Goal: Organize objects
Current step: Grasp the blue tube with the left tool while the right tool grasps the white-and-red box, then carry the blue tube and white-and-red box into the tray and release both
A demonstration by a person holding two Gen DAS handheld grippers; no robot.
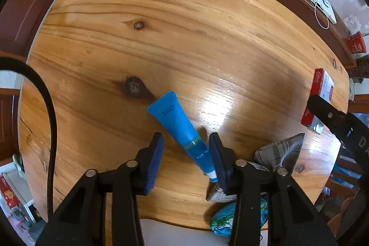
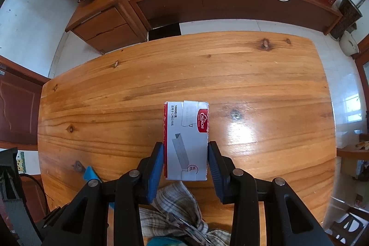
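A blue tube lies flat on the wooden table, its white cap end toward me. My left gripper points down over it, open. The tube's lower part sits between the blue pads, close to the right pad and clear of the left one. My right gripper is shut on a white and red staple box, pads pressed on its two long sides. In the left wrist view the same box shows at the right edge. The tube's flat end peeks out at lower left in the right wrist view.
A plaid cloth lies crumpled near the table's front edge, with a metal key ring on it. A blue-green packet sits at the rim. A black cable hangs at left. Cabinets stand beyond the table.
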